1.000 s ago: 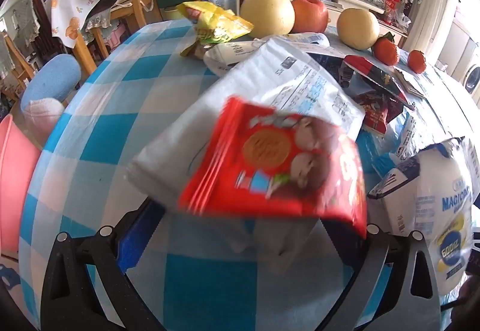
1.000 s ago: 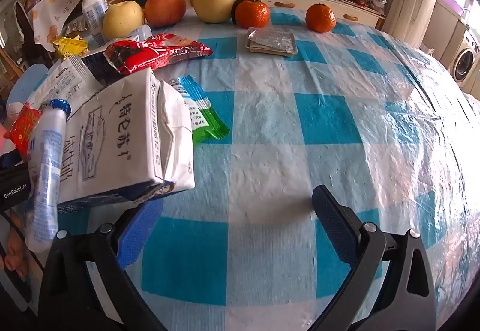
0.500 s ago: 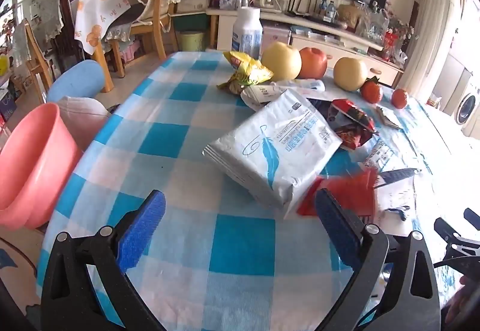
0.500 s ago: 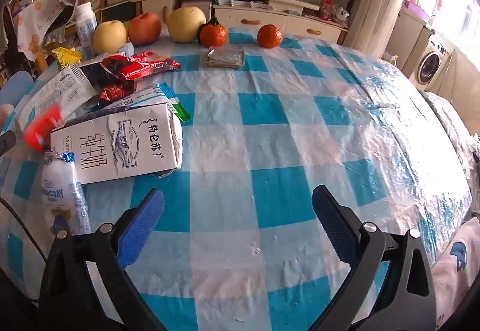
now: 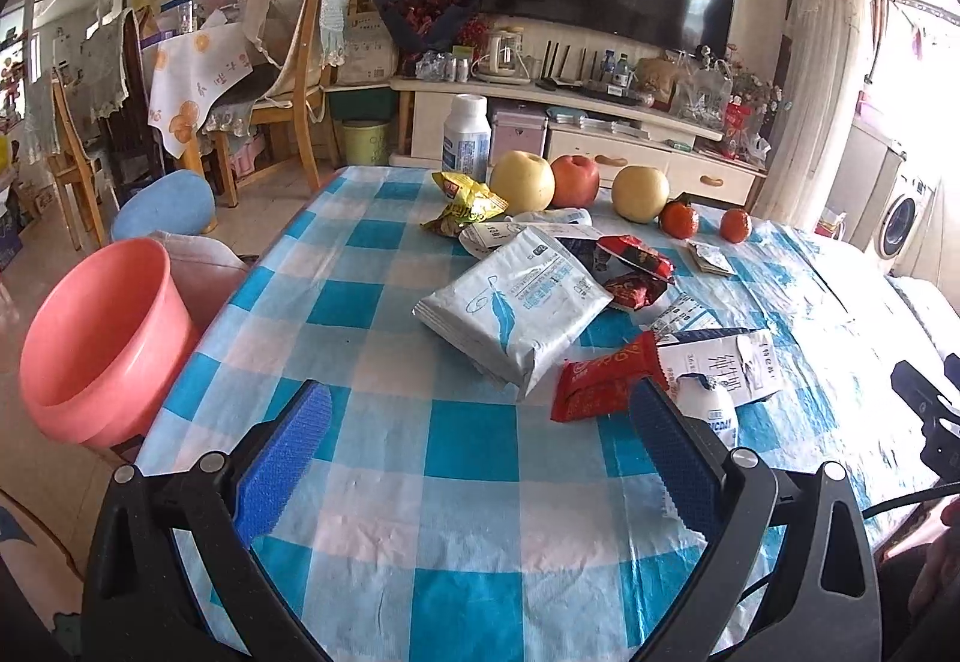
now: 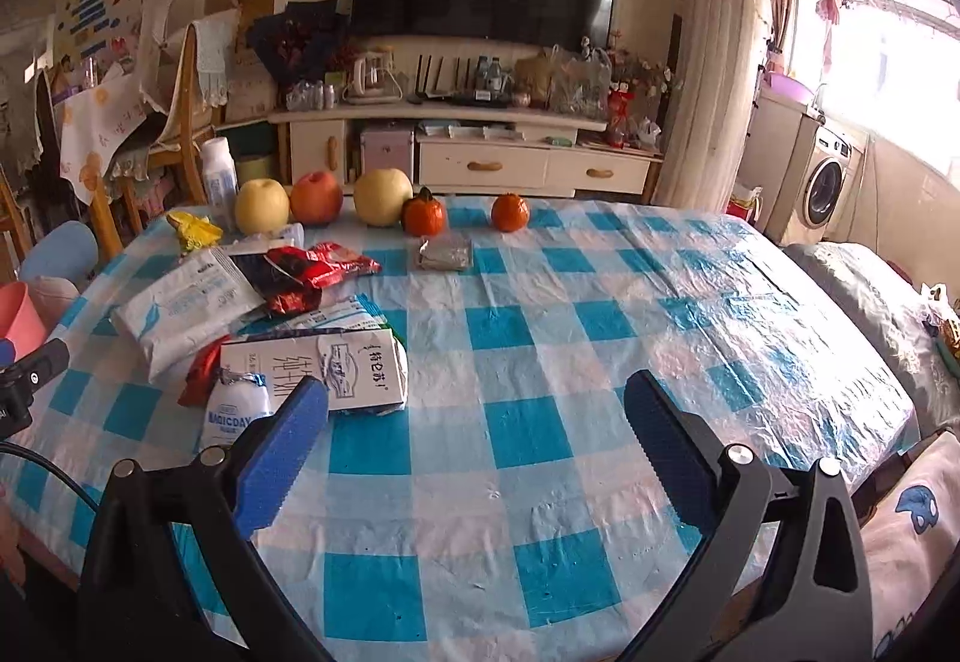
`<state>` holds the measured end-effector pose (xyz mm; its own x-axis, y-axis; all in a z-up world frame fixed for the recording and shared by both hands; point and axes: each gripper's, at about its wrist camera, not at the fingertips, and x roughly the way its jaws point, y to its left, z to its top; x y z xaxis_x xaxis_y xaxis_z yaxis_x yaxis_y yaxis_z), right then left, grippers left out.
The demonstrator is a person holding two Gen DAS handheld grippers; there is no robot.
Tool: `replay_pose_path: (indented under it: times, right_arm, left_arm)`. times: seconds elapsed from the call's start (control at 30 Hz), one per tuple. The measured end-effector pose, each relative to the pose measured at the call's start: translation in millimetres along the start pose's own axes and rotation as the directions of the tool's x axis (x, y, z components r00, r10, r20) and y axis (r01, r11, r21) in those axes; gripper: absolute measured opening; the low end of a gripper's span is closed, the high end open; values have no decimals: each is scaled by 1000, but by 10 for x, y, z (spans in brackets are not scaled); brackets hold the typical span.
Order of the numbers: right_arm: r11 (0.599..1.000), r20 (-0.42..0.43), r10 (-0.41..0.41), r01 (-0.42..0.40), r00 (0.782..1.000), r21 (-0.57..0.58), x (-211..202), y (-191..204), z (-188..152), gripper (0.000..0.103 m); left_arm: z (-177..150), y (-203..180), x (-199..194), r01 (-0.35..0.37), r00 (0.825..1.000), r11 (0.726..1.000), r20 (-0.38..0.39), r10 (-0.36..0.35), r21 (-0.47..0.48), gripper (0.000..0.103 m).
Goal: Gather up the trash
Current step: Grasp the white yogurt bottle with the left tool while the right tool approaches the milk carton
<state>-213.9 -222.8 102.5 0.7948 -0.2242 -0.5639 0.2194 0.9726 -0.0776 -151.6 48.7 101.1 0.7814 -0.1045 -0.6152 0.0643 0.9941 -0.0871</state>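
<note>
Trash lies in a heap on the blue-checked table [image 5: 420, 458]: a grey-white pouch [image 5: 510, 305], a red snack wrapper [image 5: 603, 386], a white milk carton [image 5: 729, 362], a small white bottle [image 5: 711, 407], dark red wrappers [image 5: 636, 266] and a yellow wrapper [image 5: 465, 203]. My left gripper [image 5: 480, 452] hangs open above the near table edge, nothing between its fingers. My right gripper [image 6: 477, 437] is open too, with the milk carton [image 6: 324, 371] and the white bottle [image 6: 231, 413] just beyond its left finger. A silver packet [image 6: 445, 253] lies farther back.
A pink basin [image 5: 99, 338] stands off the table's left edge, beside a blue stool [image 5: 162, 206]. Apples, pears and oranges [image 6: 381, 197] and a white jar [image 5: 467, 134] line the far edge. Chairs stand at the left, a TV cabinet [image 6: 480, 158] behind.
The left gripper let go of the red snack wrapper, which now lies by the milk carton. Both grippers have pulled back and up from the table, widening the views.
</note>
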Motion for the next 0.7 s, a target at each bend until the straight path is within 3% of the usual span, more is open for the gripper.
replay_pose_path:
  times: [0.33,0.7]
  right_arm:
    - [999,84,33,-34,996,10,-251,30,-21,100]
    - [998,108,44,-47,993,29,-215,-27,-53,100]
  left_arm:
    - [-66,74,-334,6,998,999,62,-4,-35,99]
    - [-78,32,-290,16,997,999,71,-13,-38,99]
